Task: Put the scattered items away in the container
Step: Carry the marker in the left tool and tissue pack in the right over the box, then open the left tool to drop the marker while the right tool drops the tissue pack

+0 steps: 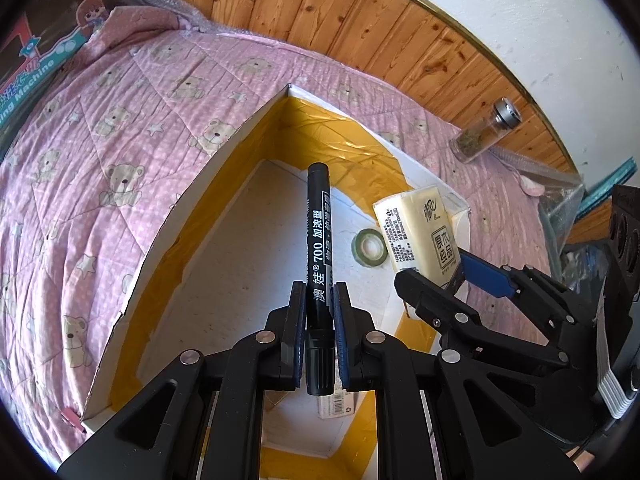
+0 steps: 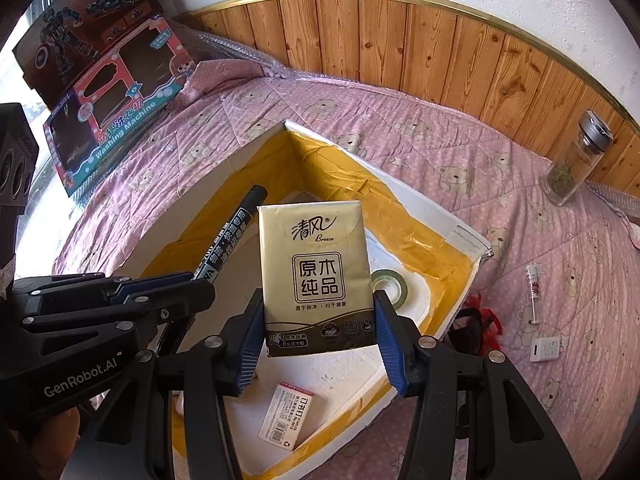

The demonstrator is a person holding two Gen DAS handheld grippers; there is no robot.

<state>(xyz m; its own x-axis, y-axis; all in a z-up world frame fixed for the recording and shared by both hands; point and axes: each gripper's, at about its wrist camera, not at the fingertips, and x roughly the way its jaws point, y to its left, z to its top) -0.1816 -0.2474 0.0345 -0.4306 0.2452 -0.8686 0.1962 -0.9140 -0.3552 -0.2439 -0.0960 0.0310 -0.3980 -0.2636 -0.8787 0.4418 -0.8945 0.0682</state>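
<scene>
My left gripper [image 1: 319, 300] is shut on a black marker pen [image 1: 318, 240], held above the white box with yellow tape [image 1: 240, 136]. My right gripper [image 2: 320, 320] is shut on a gold tissue pack [image 2: 316, 276], also above the box [image 2: 440, 216]. Each gripper shows in the other's view: the right one with the tissue pack [image 1: 420, 236] in the left wrist view, the left one with the marker [image 2: 232, 236] in the right wrist view. In the box lie a green tape roll [image 2: 394, 284] and a small white packet [image 2: 286, 416].
The box sits on a pink bear-print quilt [image 2: 480, 168]. A glass jar [image 2: 576, 164], a small tube [image 2: 534, 292], a white adapter [image 2: 544, 350] and a red-black item [image 2: 476, 320] lie to the right. Toy boxes [image 2: 116, 108] stand at the back left. Wood panelling [image 2: 400, 48] is behind.
</scene>
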